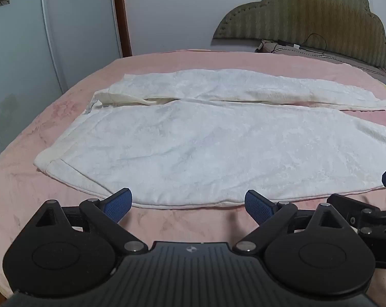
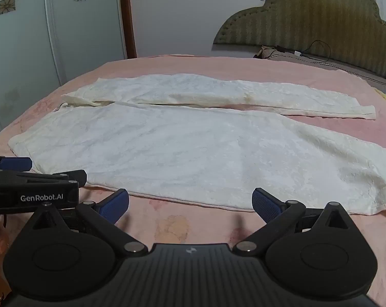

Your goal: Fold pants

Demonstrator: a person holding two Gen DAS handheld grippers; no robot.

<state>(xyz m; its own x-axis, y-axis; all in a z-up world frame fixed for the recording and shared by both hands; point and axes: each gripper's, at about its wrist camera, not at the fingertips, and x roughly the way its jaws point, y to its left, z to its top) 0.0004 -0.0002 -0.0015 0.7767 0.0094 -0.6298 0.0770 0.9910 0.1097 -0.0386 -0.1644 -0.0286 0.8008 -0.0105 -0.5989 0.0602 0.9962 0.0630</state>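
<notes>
White pants (image 1: 193, 148) lay flat on pink bedspread (image 1: 167, 58), legs apart. Left gripper (image 1: 188, 204) and right gripper (image 2: 190, 204) spread wide, holding nothing, just short of near hem.

My two views are dim, lit softly from overhead. Fisheye bends the bed (image 1: 26, 179) edges and darkens corners. My tongs throw faint shadows; the headboard (image 2: 308, 23) looks slightly soft.
</notes>
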